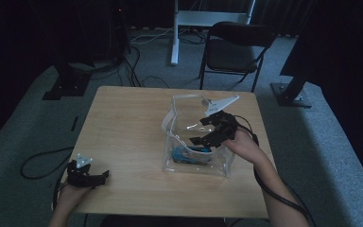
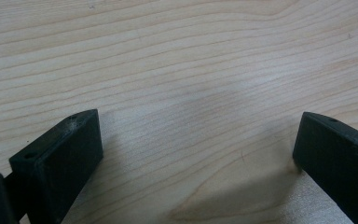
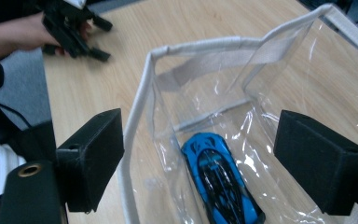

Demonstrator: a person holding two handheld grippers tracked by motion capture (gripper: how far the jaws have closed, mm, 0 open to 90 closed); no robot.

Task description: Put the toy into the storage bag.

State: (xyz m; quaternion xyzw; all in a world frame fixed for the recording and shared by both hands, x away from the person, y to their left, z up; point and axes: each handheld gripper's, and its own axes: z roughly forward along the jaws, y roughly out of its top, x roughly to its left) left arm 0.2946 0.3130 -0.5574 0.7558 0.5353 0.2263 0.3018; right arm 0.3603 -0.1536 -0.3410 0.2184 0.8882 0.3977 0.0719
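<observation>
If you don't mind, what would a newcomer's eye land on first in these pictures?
A bright blue toy car lying at the bottom of a clear plastic bag near the table's right side. The right hand-held gripper hangs open above the bag, while the left hand-held gripper rests open near the front-left corner.

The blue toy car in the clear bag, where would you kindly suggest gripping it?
Probably across its narrow body, at the two long sides, coming straight down through the open top of the clear bag. The blue toy car lies flat on the bottom, roof up, walls close around it.
</observation>
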